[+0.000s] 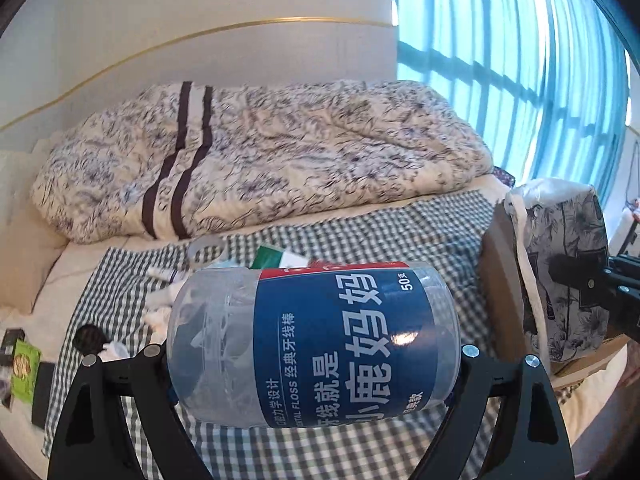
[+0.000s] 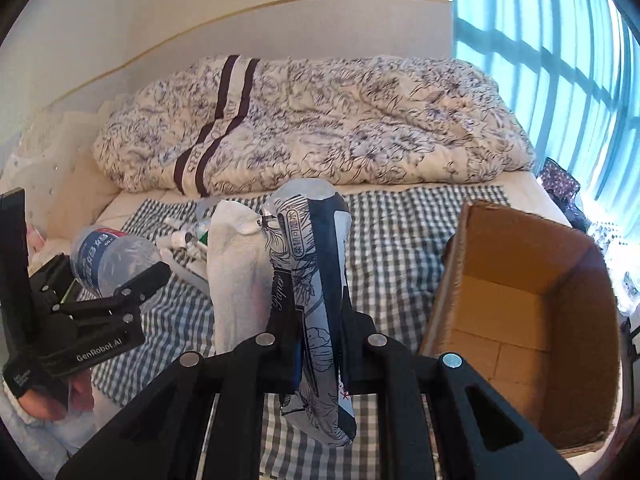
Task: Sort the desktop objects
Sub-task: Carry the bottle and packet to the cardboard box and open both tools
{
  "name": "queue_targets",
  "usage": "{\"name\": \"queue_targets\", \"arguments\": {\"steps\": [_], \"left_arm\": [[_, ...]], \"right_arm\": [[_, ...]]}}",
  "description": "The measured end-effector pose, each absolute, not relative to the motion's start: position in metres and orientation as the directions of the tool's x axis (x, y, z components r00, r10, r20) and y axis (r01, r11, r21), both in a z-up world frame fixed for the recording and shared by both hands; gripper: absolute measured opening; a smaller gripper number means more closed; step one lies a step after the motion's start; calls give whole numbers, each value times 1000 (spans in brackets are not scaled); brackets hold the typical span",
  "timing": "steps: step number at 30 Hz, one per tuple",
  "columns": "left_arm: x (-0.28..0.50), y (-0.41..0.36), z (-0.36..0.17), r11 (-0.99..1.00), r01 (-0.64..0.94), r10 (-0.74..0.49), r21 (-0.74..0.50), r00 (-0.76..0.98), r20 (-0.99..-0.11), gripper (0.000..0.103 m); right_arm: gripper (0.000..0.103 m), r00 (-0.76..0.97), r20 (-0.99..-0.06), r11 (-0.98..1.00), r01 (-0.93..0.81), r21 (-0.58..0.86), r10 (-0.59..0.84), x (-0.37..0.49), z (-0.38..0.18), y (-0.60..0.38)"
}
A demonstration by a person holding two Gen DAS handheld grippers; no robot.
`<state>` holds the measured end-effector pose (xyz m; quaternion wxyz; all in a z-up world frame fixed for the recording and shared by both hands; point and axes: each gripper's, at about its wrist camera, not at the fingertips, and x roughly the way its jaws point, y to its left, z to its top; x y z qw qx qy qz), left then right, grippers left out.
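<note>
Left wrist: left gripper [image 1: 316, 354] spread wide, clamped on clear floss jar [image 1: 312, 344] above checked cloth [image 1: 400, 236]. Right wrist: right gripper [image 2: 318, 354] pinched narrow on tissue pack [image 2: 310, 264], beside open cardboard box [image 2: 508, 304].

Both wrist views face the bed [image 1: 360, 216] closely (shared).

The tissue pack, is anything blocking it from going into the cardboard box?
Nothing visible does. The tissue pack hangs in the right gripper over the checkered cloth, and the cardboard box beside it is open and looks empty.
</note>
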<state>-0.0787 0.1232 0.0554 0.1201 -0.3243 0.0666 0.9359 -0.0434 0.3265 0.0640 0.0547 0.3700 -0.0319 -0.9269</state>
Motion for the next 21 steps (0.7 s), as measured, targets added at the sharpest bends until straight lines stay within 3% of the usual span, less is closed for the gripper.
{"name": "queue_targets", "arguments": {"steps": [21], "left_arm": [[-79,320,94,-843,-535,408,43,-690,-598,91]], "right_arm": [[13,-755,-654,-989,-128,72,50,-13,110,466]]}}
